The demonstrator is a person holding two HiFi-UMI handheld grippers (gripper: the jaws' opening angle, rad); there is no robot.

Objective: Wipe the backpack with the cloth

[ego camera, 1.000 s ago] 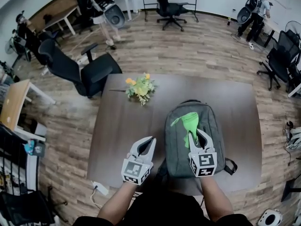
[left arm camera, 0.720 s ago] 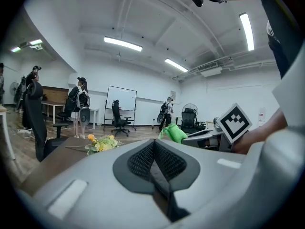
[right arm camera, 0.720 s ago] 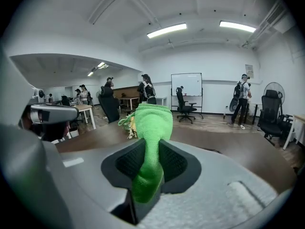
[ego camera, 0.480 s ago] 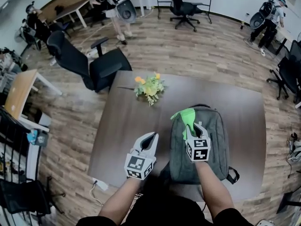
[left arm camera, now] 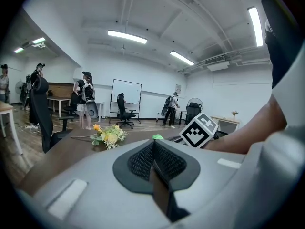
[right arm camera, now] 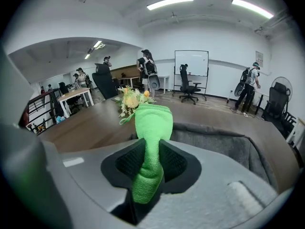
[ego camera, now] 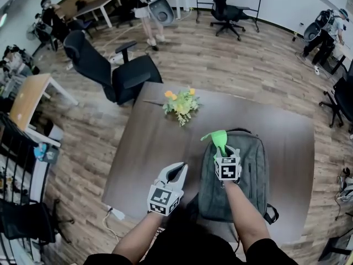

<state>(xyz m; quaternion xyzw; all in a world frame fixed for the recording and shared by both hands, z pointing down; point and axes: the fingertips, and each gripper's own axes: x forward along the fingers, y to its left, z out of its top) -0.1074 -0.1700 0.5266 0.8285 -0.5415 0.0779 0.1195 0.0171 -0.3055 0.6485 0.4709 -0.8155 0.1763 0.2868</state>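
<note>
A grey backpack (ego camera: 245,175) lies flat on the dark brown table (ego camera: 146,148), at its near right. My right gripper (ego camera: 224,149) is over the backpack's far left part and is shut on a bright green cloth (ego camera: 218,138). The cloth's free end reaches the backpack's far edge. In the right gripper view the cloth (right arm camera: 153,123) is pinched between the pads and stands up ahead of them, with the backpack (right arm camera: 228,144) beyond. My left gripper (ego camera: 177,171) is held over the table left of the backpack, shut and holding nothing; the same gripper (left arm camera: 153,144) shows its pads together.
A bunch of yellow flowers (ego camera: 181,101) lies on the table beyond the backpack. A black office chair (ego camera: 118,73) stands at the table's far left corner. A white power strip (ego camera: 114,215) sits by the near left edge. People and more chairs are far off.
My right gripper has slid the cloth away from me and to the left across the backpack, up to its far edge. The left gripper has stayed where it was.
</note>
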